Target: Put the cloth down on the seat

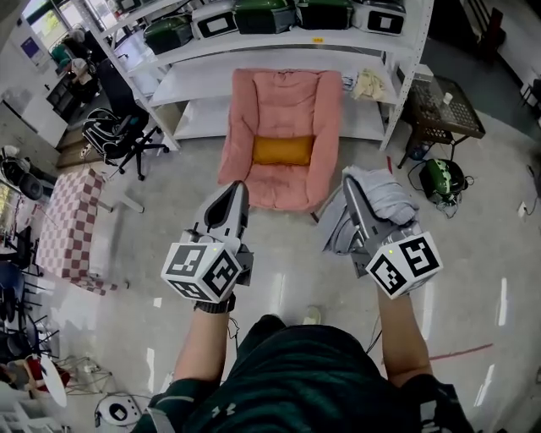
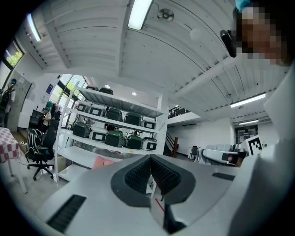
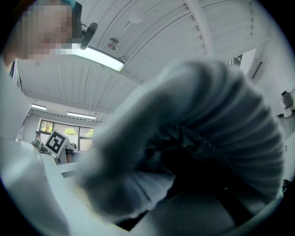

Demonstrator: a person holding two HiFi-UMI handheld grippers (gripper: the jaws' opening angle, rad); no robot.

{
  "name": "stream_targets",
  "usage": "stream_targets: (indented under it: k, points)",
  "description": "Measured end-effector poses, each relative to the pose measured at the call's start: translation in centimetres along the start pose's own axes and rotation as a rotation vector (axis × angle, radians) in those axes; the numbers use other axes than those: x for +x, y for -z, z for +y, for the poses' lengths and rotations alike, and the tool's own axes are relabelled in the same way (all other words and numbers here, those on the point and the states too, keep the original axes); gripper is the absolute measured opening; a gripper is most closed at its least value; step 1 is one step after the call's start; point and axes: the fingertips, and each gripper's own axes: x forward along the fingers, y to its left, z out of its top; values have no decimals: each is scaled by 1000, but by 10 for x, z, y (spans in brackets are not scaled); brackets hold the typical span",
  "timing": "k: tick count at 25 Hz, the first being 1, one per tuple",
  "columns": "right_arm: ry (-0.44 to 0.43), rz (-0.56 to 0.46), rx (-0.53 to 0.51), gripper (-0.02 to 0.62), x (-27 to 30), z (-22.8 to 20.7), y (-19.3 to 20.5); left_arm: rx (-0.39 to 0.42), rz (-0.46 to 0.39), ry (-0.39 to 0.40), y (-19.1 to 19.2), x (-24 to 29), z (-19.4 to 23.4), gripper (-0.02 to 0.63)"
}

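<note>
Left gripper (image 1: 236, 193): jaws fully together, ribbed pads (image 2: 138, 174) meeting at the tip, with nothing between them. Its marker cube (image 1: 203, 271) sits at the rear, just ahead of the wrist.

Right gripper (image 1: 349, 184): closed on the cloth (image 1: 382, 201). In the right gripper view the grey fabric (image 3: 207, 120) bulges over the jaws and fills most of the frame. The exact jaw gap is masked by the folds, but the jaws appear clamped on the material. Its marker cube (image 1: 404, 264) faces up toward the head camera.

Cloth position: bunched around and over the right gripper's jaws and held clear of the floor. In the head view its folds hang at both sides of the jaws. It lies to the right of the seat and near its front right corner, not on it.

Seat (image 1: 283, 101): a pink padded floor chair, set ahead of and between the two grippers. An orange cushion (image 1: 283, 150) lies across its middle.

Surroundings: a white shelving unit (image 1: 279, 46) stands directly behind the seat, with green cases (image 1: 264, 15) on its upper shelf. A checked table (image 1: 72, 228) stands to the left, and a black office chair (image 1: 118, 135) is beyond it.
</note>
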Motion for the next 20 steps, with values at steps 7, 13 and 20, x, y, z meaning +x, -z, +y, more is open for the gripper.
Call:
stream_targets:
  k: [7,13,20]
  points:
    - [29,7,10,35,8,-23,6,-12,11,13,8,30,3,6]
    - [60,36,8,35,37,-45,22,-19,28,45,21,71,20,6]
    - [95,64,6,35,105,-72,38,-11,31,86,19,137,65,6]
